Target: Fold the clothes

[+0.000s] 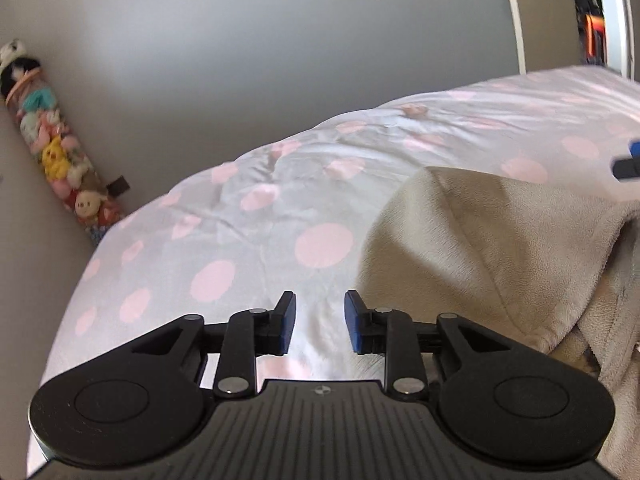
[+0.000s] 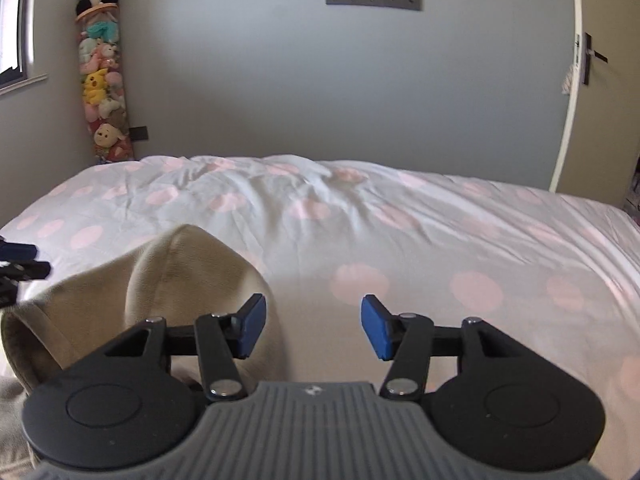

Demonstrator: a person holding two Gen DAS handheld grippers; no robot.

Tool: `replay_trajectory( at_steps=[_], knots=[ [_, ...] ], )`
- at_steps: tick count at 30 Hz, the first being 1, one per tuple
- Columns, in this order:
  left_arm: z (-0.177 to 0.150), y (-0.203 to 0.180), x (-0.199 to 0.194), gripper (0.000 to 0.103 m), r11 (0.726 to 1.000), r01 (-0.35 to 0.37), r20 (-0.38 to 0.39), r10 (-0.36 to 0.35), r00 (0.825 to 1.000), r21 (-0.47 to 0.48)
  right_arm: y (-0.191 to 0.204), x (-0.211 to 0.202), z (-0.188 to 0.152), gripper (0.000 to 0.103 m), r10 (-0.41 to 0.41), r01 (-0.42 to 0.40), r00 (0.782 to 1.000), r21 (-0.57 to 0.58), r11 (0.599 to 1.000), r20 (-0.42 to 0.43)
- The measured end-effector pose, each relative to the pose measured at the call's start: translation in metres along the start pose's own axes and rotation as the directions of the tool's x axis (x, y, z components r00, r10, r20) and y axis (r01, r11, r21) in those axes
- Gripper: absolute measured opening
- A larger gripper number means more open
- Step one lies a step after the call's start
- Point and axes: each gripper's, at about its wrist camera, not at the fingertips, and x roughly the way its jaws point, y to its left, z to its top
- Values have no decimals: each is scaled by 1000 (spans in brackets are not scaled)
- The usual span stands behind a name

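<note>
Beige fleece garment (image 1: 480,248) is heaped on dotted duvet (image 1: 248,240); left gripper (image 1: 320,326) and right gripper (image 2: 313,326) are held parted, empty; plush-toy column (image 2: 102,76) at ten o'clock.

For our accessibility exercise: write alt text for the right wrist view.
An open right hand-held gripper, holding nothing, hovers over a beige fleece garment lying on a bed with a pink-spotted cover. A stuffed-toy column stands in the corner.

A bed (image 2: 400,216) with a grey, pink-dotted cover fills the room's middle. Behind it a plain grey wall (image 2: 280,80); a tall column of plush toys (image 2: 102,76) stands in the left corner beside a window (image 2: 16,20).
</note>
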Motion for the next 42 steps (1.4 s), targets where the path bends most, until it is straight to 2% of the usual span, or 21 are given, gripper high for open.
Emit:
replay_trajectory(
  at_steps=[4, 7, 8, 11, 14, 18, 20, 21, 23, 24, 26, 27, 28, 30, 31, 32, 33, 37, 40, 42],
  knots=[
    [-25, 32, -12, 34, 1000, 12, -32, -13, 999, -15, -28, -18, -29, 56, -13, 11, 998, -29, 1000, -63],
    [-58, 58, -22, 45, 1000, 7, -74, -9, 997, -30, -58, -33, -56, 56, -13, 7, 992, -48, 999, -128],
    [-72, 65, -26, 45, 999, 10, -90, -14, 996, -41, -68, -37, -65, 56, -13, 5, 988, -51, 999, -152],
    [-110, 86, -38, 48, 995, 6, -144, -21, 989, -99, -96, -49, -86, 56, 8, -8, 976, -1, 1000, -219],
    [-143, 101, -47, 49, 984, -2, -185, -32, 982, -180, -114, -59, -101, 57, 48, -28, 969, 86, 996, -243],
    [-171, 105, -47, 53, 961, -20, -216, -41, 975, -276, -109, -62, -111, 70, 103, -71, 964, 136, 988, -245],
    [-179, 103, -42, 56, 945, -30, -225, -46, 973, -324, -99, -51, -117, 70, 111, -77, 954, 132, 988, -278],
    [-181, 100, -41, 58, 939, -49, -215, -26, 976, -339, -96, -45, -123, 70, 114, -77, 947, 132, 988, -299],
    [-181, 99, -39, 59, 927, -76, -209, -3, 978, -367, -85, -41, -134, 70, 78, -53, 950, 89, 995, -303],
    [-181, 98, -37, 59, 924, -85, -215, 4, 977, -372, -80, -42, -136, 68, 55, -41, 953, 52, 998, -298],
    [-179, 96, -35, 60, 926, -102, -216, 23, 976, -364, -68, -46, -136, 39, -8, 3, 960, -17, 1000, -279],
    [-179, 95, -35, 60, 927, -106, -215, 28, 976, -361, -63, -49, -135, 8, -49, 35, 964, -58, 998, -262],
    [-180, 94, -34, 60, 928, -109, -215, 32, 976, -357, -57, -51, -133, 7, -92, 69, 966, -101, 992, -241],
    [-181, 92, -34, 60, 925, -115, -216, 37, 976, -362, -57, -49, -133, 5, -143, 121, 965, -109, 987, -222],
    [-181, 91, -32, 60, 925, -120, -220, 41, 975, -359, -58, -42, -136, 0, -197, 175, 949, -112, 978, -245],
    [-180, 90, -32, 60, 927, -127, -225, 48, 973, -352, -64, -35, -142, 0, -257, 236, 927, -110, 966, -272],
    [-178, 89, -31, 60, 929, -134, -233, 54, 971, -346, -73, -33, -147, 0, -275, 263, 921, -81, 961, -275],
    [-174, 87, -31, 58, 929, -155, -245, 73, 967, -335, -92, -43, -145, 0, -223, 235, 937, 13, 972, -270],
    [-168, 75, -43, 46, 949, -158, -199, 105, 974, -274, -92, -63, -136, 1, -125, 147, 964, 78, 986, -236],
    [-163, 59, -53, 46, 955, -108, -148, 69, 987, -276, -78, -76, -131, 5, -54, 69, 980, 74, 995, -191]
  ],
)
